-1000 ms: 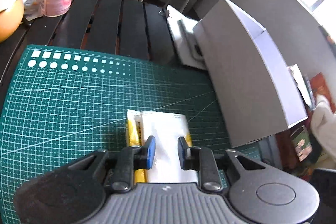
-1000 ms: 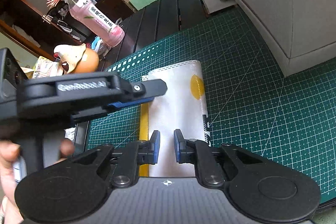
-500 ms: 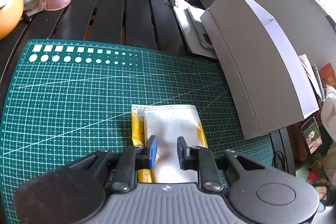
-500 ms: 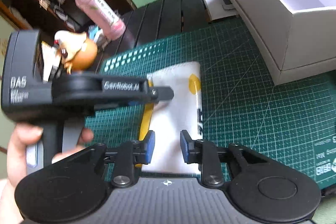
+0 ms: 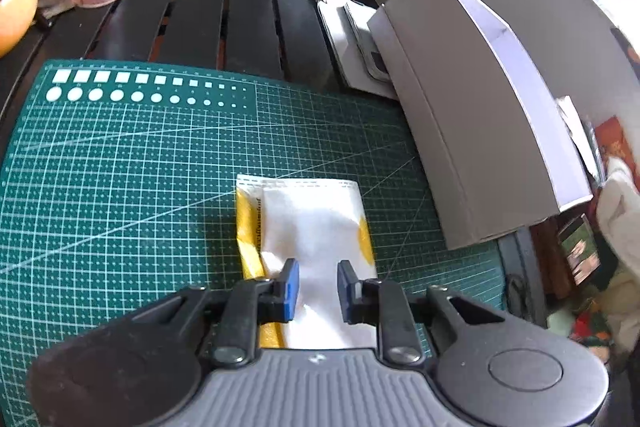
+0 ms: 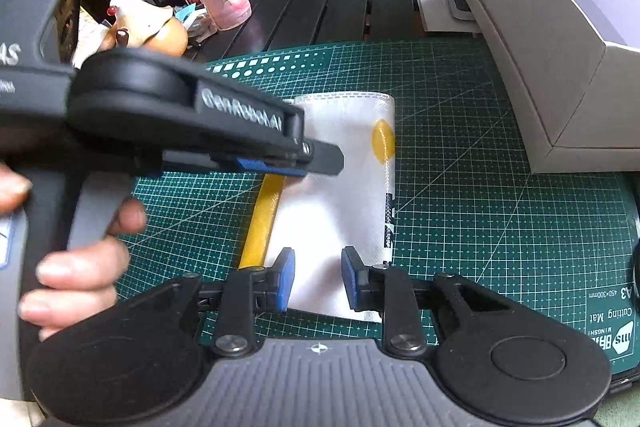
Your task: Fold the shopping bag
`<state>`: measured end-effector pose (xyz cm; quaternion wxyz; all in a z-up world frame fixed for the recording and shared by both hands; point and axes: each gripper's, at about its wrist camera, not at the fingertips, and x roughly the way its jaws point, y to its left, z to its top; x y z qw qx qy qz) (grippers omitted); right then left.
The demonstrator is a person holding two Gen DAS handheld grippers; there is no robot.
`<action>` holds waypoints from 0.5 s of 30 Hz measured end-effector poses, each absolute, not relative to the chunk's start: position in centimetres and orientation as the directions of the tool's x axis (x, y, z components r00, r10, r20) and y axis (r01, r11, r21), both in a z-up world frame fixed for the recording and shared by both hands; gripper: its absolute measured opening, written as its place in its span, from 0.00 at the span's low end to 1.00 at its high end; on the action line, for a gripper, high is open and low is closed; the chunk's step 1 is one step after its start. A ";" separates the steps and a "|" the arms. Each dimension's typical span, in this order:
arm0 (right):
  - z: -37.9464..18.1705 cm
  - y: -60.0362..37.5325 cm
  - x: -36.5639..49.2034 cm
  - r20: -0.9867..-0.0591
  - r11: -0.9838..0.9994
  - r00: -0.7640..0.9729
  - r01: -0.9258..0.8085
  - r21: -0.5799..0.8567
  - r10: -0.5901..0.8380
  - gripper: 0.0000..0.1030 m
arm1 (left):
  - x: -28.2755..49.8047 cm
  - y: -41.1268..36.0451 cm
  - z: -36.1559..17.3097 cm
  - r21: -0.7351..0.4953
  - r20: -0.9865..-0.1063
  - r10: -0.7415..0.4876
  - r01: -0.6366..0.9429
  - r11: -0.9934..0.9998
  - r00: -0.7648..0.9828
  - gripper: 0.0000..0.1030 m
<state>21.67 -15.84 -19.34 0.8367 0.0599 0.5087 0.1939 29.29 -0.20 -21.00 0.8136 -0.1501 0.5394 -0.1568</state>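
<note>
Shopping bag [image 5: 308, 227]: folded strip, flat on cutting mat [image 5: 120, 167], mid-worktop. Left gripper [image 5: 318, 285] closing, right gripper [image 6: 318, 277] closing, both empty. Next: fold crosswise.

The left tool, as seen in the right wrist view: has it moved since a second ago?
Yes. Against the folded bag on the cutting mat, the left tool now reaches farther over the bag's white face, towards the right of the picture.
</note>
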 end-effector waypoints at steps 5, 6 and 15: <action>-17.9 -17.6 22.2 -0.811 0.946 0.490 -0.215 0.243 0.320 0.07 | 29.6 0.4 -21.2 -0.447 -0.825 -0.439 0.066 0.892 0.357 0.14; -18.1 -18.1 22.6 -0.813 0.953 0.499 -0.193 0.235 0.301 0.06 | 29.6 0.5 -21.3 -0.453 -0.823 -0.443 0.061 0.889 0.355 0.14; -20.4 -17.8 23.7 -0.824 0.952 0.478 -0.189 0.243 0.305 0.03 | 29.8 0.4 -21.3 -0.457 -0.823 -0.448 0.062 0.887 0.349 0.14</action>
